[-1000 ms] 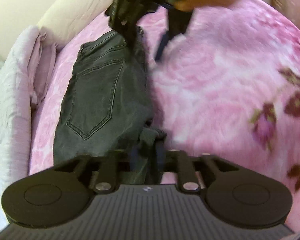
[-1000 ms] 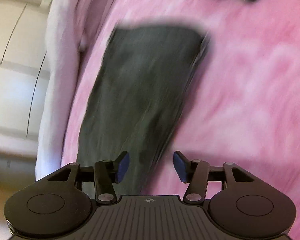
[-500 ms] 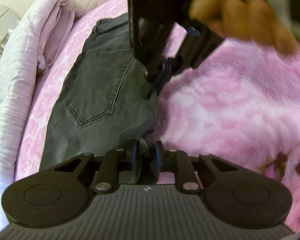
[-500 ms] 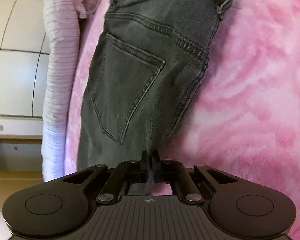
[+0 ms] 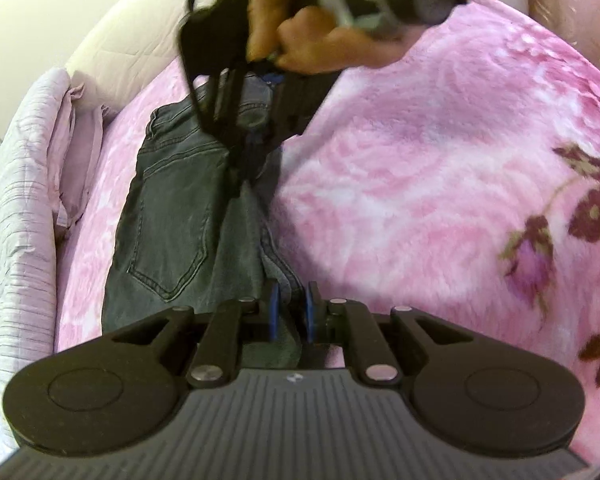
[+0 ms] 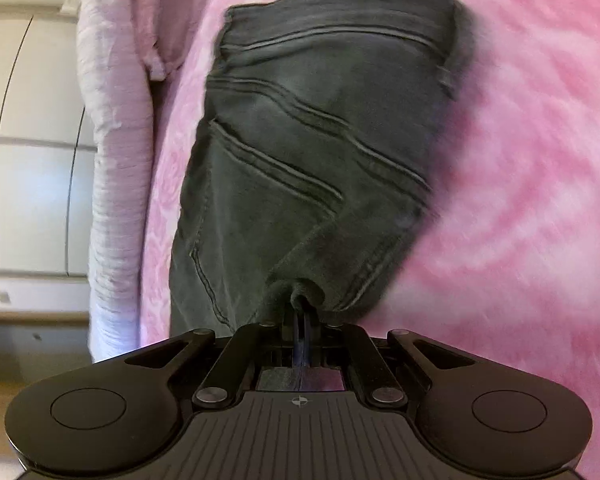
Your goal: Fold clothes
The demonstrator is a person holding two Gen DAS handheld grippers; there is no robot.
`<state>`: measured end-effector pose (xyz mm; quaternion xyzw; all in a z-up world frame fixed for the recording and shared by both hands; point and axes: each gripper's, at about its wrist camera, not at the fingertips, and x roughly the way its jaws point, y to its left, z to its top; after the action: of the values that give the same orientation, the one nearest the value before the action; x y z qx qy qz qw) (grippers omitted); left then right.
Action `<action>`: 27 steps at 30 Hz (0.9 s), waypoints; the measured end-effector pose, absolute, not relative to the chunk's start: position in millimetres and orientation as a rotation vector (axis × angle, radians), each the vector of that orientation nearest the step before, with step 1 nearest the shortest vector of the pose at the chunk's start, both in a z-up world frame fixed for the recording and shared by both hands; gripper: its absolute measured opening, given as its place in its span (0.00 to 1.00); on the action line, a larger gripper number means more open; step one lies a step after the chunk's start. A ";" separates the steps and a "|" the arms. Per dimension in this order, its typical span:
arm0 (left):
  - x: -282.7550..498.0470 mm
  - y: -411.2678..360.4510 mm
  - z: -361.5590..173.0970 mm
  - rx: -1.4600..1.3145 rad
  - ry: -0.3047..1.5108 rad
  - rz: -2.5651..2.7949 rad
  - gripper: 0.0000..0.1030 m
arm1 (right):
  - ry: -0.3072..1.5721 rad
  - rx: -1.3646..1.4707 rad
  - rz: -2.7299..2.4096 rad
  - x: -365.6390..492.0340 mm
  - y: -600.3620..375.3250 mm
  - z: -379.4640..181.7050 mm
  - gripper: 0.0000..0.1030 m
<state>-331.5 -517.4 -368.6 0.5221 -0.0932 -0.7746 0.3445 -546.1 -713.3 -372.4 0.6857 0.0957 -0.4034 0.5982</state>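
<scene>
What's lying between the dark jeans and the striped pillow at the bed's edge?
Only bare pink blanket separates the jeans from the pillow, clearest in the right wrist view.

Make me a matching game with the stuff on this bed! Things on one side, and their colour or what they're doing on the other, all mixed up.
Things:
1. jeans
2. blanket
3. pillow
4. right gripper

Descriptions:
A. fluffy pink with dark flowers
B. pinching a bunch of cloth
C. dark grey, lying flat with a back pocket showing
D. pale lilac, at the bed's edge

Pairs: 1-C, 2-A, 3-D, 4-B
</scene>
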 end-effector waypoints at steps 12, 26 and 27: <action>-318.1 -518.4 -349.3 1.346 -0.219 -2.077 0.09 | 0.188 1.410 -1.116 -592.5 -681.5 -341.5 0.50; -331.4 -518.9 -339.9 1.331 -0.203 -2.091 0.09 | 0.058 1.443 -1.195 -639.2 -758.2 -351.4 0.26; -335.4 -519.6 -337.7 1.322 -0.203 -2.096 0.09 | 0.058 1.430 -1.208 -640.4 -760.4 -345.7 0.26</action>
<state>-335.4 -519.6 -337.7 0.5036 -0.0774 -0.7981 0.3217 -640.4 -760.4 -345.7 0.6149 0.0248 -0.5194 0.5928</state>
